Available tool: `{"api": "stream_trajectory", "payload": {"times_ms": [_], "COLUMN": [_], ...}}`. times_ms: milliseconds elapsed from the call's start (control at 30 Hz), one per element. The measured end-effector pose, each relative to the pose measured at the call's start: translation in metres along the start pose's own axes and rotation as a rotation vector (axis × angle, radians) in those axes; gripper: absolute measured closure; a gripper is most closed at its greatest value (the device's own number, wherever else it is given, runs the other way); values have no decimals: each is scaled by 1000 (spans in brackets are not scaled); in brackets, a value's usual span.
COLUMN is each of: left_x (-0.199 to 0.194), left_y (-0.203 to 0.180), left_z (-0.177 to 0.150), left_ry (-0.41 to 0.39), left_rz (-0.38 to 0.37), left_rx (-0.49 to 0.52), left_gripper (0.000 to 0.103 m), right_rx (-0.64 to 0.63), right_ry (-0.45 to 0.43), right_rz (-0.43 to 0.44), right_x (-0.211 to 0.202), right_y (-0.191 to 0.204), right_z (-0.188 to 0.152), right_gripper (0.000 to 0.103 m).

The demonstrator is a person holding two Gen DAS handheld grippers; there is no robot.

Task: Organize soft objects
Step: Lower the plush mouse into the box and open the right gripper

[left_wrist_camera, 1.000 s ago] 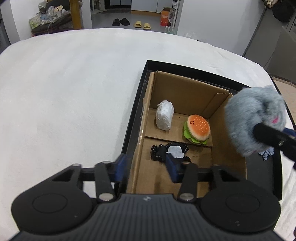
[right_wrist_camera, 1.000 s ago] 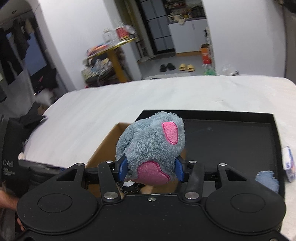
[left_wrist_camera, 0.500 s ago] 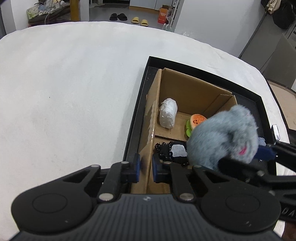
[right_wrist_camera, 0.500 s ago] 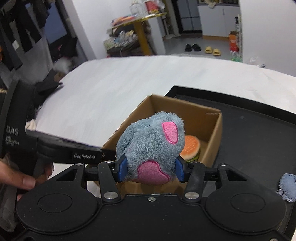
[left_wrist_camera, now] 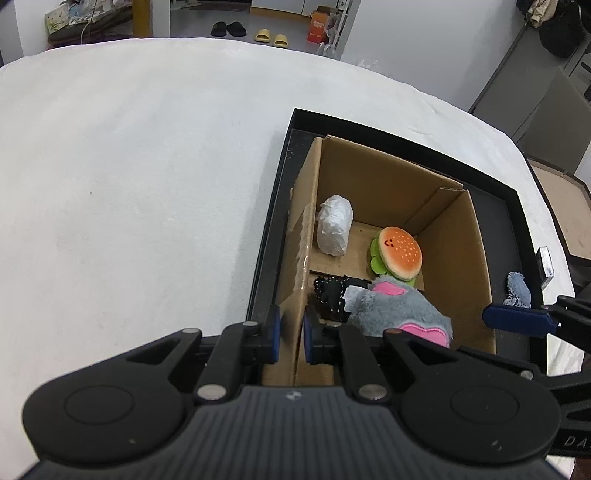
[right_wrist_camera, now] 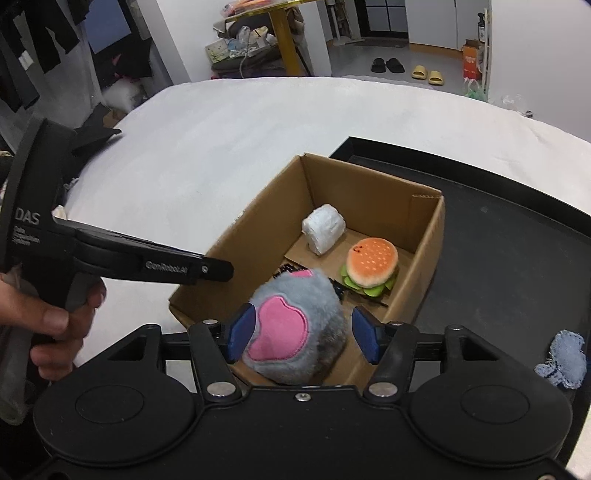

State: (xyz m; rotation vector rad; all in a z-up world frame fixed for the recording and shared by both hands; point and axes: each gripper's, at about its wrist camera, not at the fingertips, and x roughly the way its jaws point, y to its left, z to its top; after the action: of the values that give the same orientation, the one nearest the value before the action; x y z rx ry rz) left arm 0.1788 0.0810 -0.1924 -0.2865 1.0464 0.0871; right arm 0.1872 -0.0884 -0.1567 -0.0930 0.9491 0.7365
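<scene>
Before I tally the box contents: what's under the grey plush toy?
A black dotted item pokes out from beneath the grey plush toy on the cardboard box floor; the rest of it, and anything else below, is covered.

1. White walls point(left_wrist_camera: 406, 33) and a grey floor point(right_wrist_camera: 369, 55) lie far.
2. Black slippers point(right_wrist_camera: 387, 65) and yellow slippers point(right_wrist_camera: 427, 75) sit side by side on the floor.
3. A cluttered yellow-legged table point(right_wrist_camera: 284, 40) stands far left.
4. An orange box point(left_wrist_camera: 318, 26) sits by the far wall.

Black tool point(right_wrist_camera: 301, 334), blue pads point(right_wrist_camera: 242, 332), silver screws, bare hand point(right_wrist_camera: 51, 325)
</scene>
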Motion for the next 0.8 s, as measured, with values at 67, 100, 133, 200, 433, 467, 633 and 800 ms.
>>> {"api": "stream_trajectory", "payload": {"times_ms": [67, 100, 133, 200, 433, 467, 633, 800], "left_x": [-1, -1, -1, -2, -4, -4, -4, 0], "left_y": [0, 0, 1, 1, -3, -4, -10, -15], "left_z": [-1, -1, -1, -1, 0, 0, 0, 2], "left_ry": [-1, -2, -1, 1, -7, -7, -5, -2], "left_rz": [-3, -4, -5, -5, 12, 16, 41, 73], "left_rx": [4, 5, 5, 4, 13, 13, 18, 18], "left_gripper": [92, 92, 92, 92, 92, 92, 89, 83], "right_rx": [9, 10, 11, 19, 69, 74, 100, 145], "right_ry": [-3, -7, -13, -25, -73, -78, -108, -142], "right_rz": [-2, -2, -2, -4, -35, -40, -66, -128], "right_x": [-1, -2, -2, -4, -11, -12, -14, -18], "right_y": [-2, -3, -4, -5, -20, -22, -36, -55], "right_z": [1, 2, 3, 4, 3, 3, -2, -8], "right_gripper": [45, 45, 45, 45, 45, 45, 45, 45]}}
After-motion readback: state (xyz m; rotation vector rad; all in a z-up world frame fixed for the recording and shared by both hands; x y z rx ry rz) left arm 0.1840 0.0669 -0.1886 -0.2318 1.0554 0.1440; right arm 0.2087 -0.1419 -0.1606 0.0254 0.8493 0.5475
